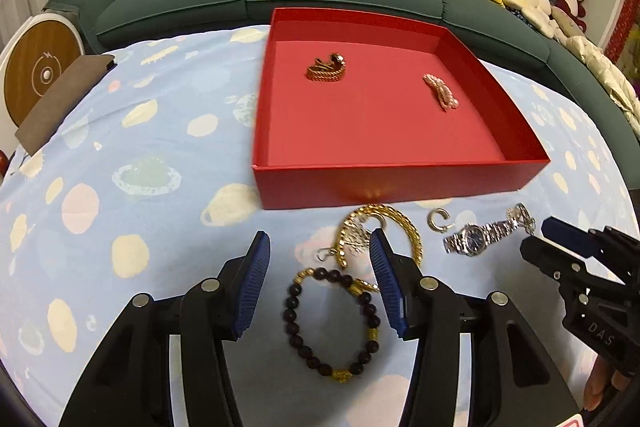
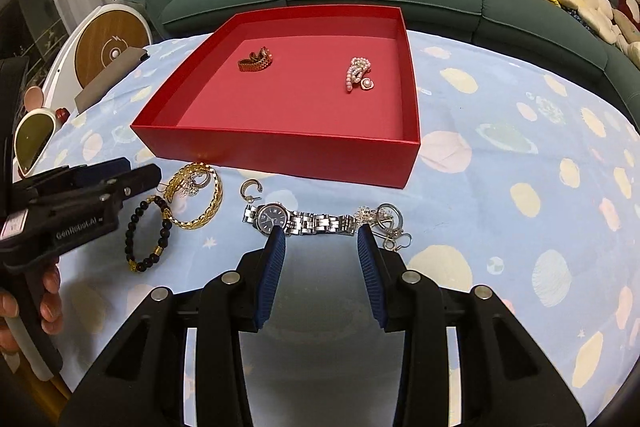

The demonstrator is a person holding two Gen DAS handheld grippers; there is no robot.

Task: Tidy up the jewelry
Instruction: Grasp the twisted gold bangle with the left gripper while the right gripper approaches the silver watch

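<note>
The left gripper (image 1: 320,247) hangs spread wide and empty over the dark bead bracelet (image 1: 331,319), lower centre of its view; the beads look light, limp and apt to roll, so pinch across one side of the loop. The right gripper (image 2: 322,237) is likewise wide and empty at the silver watch (image 2: 298,220), mid-frame; its metal band seems slippery, heavier; grip the links. The red box (image 1: 400,183) sits behind.
</note>
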